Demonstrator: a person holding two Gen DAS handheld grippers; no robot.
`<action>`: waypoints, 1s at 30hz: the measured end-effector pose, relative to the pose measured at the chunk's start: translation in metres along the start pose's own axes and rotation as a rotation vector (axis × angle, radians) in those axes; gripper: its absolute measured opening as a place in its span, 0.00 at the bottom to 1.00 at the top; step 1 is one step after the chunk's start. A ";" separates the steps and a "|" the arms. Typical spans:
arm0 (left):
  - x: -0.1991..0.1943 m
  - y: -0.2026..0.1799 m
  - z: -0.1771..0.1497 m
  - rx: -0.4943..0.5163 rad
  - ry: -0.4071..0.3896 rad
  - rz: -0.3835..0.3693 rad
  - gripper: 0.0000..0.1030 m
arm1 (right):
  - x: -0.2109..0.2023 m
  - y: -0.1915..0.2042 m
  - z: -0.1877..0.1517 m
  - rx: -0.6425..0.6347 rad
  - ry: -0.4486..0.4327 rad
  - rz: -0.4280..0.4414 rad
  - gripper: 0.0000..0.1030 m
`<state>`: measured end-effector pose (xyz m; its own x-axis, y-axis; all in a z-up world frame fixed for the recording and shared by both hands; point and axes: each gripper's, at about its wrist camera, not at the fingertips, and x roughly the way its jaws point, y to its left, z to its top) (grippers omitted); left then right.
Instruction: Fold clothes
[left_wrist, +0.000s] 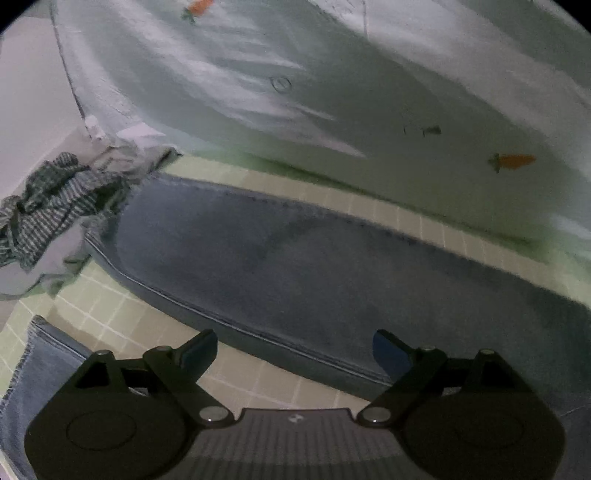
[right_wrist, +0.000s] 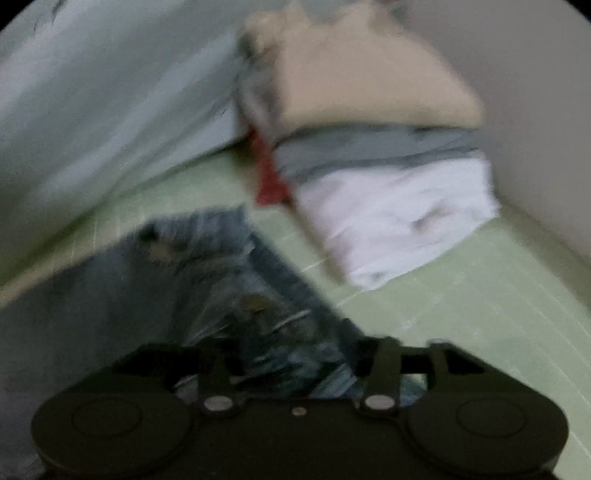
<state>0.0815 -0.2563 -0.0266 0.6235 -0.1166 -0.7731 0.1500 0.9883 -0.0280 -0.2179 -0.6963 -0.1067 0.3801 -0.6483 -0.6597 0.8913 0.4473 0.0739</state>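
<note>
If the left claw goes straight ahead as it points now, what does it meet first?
Most likely the jeans lying across the green checked sheet; the open left claw points at the denim, though depth is hard to judge.

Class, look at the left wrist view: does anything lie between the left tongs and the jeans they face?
Nothing visible does. The left tongs are open, and the jeans lie flat just ahead on the green checked sheet. The crumpled striped garment sits off to the left, clear of that path.
</note>
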 end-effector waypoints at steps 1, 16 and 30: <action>-0.003 0.005 -0.003 -0.005 -0.005 -0.001 0.92 | -0.013 -0.010 -0.003 0.029 -0.025 -0.001 0.88; -0.036 0.091 -0.082 -0.179 0.090 -0.005 0.92 | -0.095 -0.054 -0.085 0.235 0.189 0.022 0.93; -0.042 0.204 -0.131 -0.363 0.176 0.054 0.92 | -0.085 0.025 -0.115 0.067 0.299 -0.066 1.00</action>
<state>-0.0148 -0.0369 -0.0833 0.4774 -0.0758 -0.8754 -0.1799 0.9668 -0.1817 -0.2566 -0.5591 -0.1347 0.2396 -0.4601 -0.8549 0.9298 0.3622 0.0657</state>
